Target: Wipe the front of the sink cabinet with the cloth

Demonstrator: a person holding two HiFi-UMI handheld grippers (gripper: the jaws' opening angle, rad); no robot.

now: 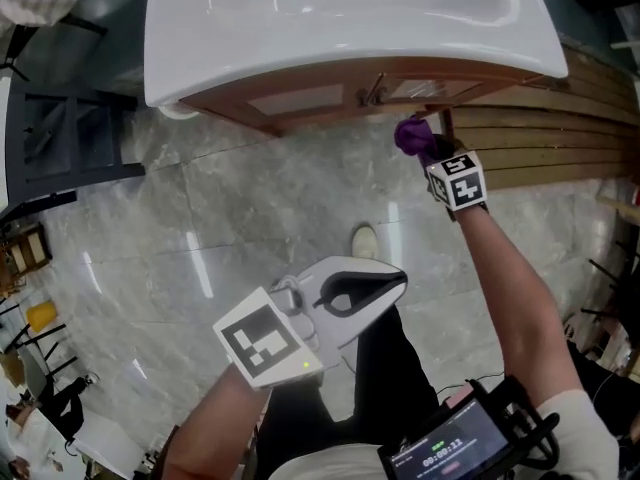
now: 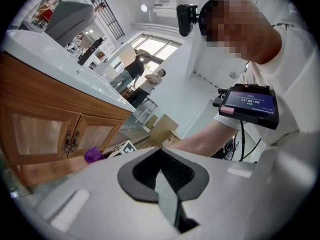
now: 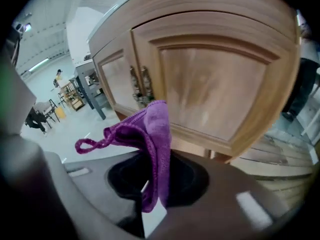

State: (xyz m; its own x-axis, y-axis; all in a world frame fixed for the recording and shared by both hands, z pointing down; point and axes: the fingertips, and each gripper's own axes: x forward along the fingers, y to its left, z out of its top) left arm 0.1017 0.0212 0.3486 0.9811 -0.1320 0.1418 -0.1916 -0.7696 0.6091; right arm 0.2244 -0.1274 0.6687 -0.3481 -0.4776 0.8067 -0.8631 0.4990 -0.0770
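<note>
A wooden sink cabinet (image 1: 310, 98) with two doors and metal handles (image 3: 140, 86) stands under a white basin (image 1: 350, 18). My right gripper (image 1: 425, 146) is shut on a purple cloth (image 3: 152, 144), held close to the lower edge of the right door (image 3: 210, 91); whether the cloth touches the wood I cannot tell. The cloth (image 1: 412, 133) bunches out ahead of the jaws. My left gripper (image 1: 375, 290) hangs shut and empty over the floor, well back from the cabinet. In the left gripper view the cabinet (image 2: 45, 129) and the cloth (image 2: 93, 155) show at the left.
Glossy grey marble floor (image 1: 200, 228) lies before the cabinet. Wooden slats (image 1: 560, 128) run along the right. A dark metal rack (image 1: 60, 148) stands at the left. The person's shoe (image 1: 366, 240) points at the cabinet. People stand in the background (image 2: 140, 74).
</note>
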